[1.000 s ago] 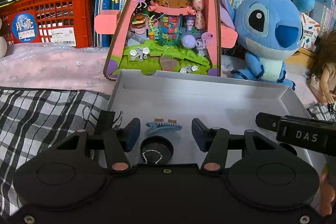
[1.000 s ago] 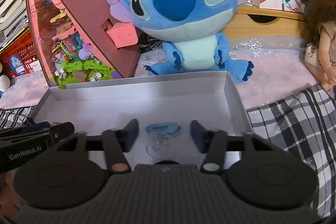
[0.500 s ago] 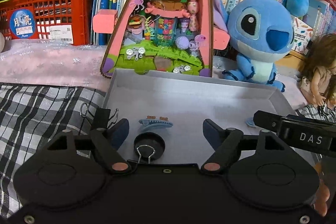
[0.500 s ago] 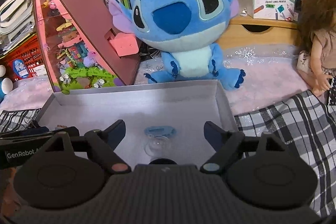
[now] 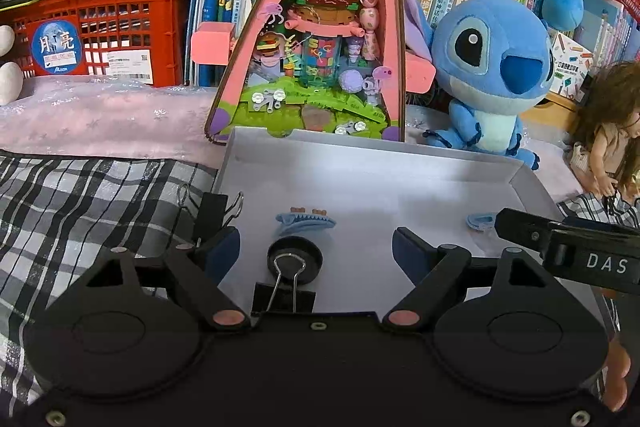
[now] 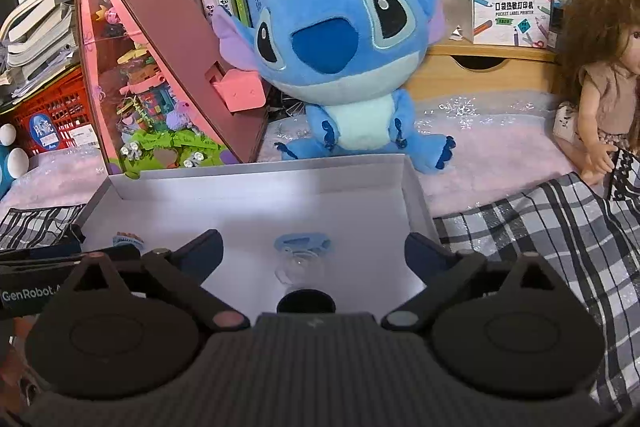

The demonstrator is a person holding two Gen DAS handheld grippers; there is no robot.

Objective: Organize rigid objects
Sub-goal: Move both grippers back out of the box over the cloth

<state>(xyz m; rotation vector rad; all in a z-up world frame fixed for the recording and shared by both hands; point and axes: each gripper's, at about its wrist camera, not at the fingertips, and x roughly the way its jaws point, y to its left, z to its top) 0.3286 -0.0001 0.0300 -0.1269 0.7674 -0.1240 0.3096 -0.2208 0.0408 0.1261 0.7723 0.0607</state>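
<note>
A shallow white box (image 5: 380,179) lies on the bedding. Inside it, in the left wrist view, a blue hair clip (image 5: 305,221) rests beyond a black round cap (image 5: 294,260) and a black binder clip (image 5: 285,297). My left gripper (image 5: 316,251) hangs over them, its jaws still opening, pads touching nothing. A second binder clip (image 5: 210,211) sits at the box's left edge. In the right wrist view a clear pacifier with a blue shield (image 6: 302,247) lies in the box (image 6: 256,195); my right gripper (image 6: 314,251) straddles it, jaws opening wide, clear of it.
A pink triangular toy display case (image 5: 320,47), a blue plush (image 5: 492,75) and a doll (image 6: 600,87) stand just behind the box. A red crate (image 5: 100,27) and bookshelves fill the back. Checked fabric (image 6: 540,227) lies on both sides of the box.
Both grippers' jaws have spread apart. The hair clip and cap lie free under the left one, the pacifier under the right; the right gripper has drawn back slightly.
</note>
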